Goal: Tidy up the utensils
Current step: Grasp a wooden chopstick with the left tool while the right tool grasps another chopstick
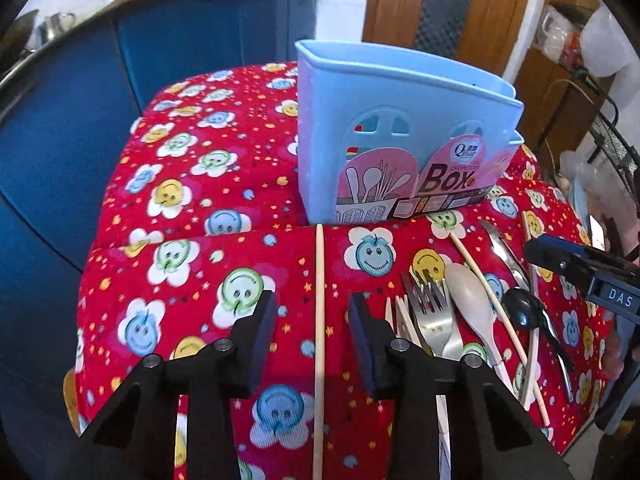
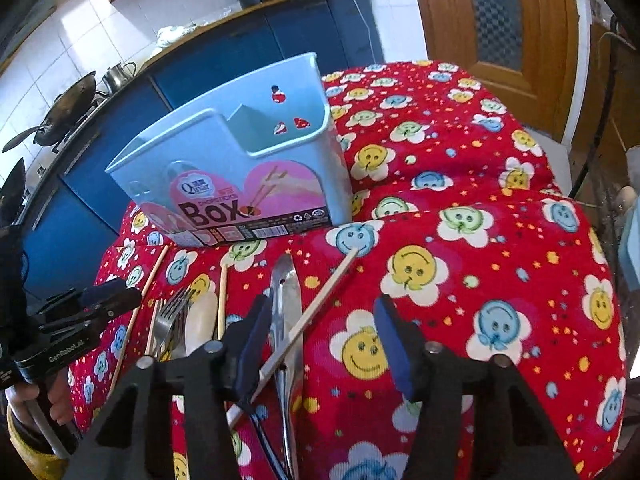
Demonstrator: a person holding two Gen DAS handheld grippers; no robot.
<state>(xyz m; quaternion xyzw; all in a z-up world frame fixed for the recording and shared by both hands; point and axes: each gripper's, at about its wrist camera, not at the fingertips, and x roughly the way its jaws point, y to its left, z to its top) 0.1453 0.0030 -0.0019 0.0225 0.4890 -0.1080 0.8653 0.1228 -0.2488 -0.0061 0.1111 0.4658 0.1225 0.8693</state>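
The red smiley-flower cloth covers the whole table and is soft and creased, with a fold running across just in front of the pale blue chopsticks box. That light, empty-looking box stands upright toward the back, well apart from both grippers. A careless drop against its rim could tip it or push it along the cloth.

The utensils lie loose in front of it. A metal fork, a cream spoon, a black spoon and several chopsticks overlap one another; lifting one from that pile may drag or flick its neighbours.

The left gripper hangs over a single chopstick lying by itself, pointing toward the box. Its jaws straddle the stick, one on each side, neither pad touching, so it grasps nothing yet. The stick is thin and round: if the pads close too high it may roll aside, or the pads may pinch cloth with it.

The right gripper is likewise released, jaws standing wide. Between them lie a metal utensil and a slanting chopstick that crosses over it and runs past the left-hand pad. Closing here could catch both at once, or lever the chopstick sideways.
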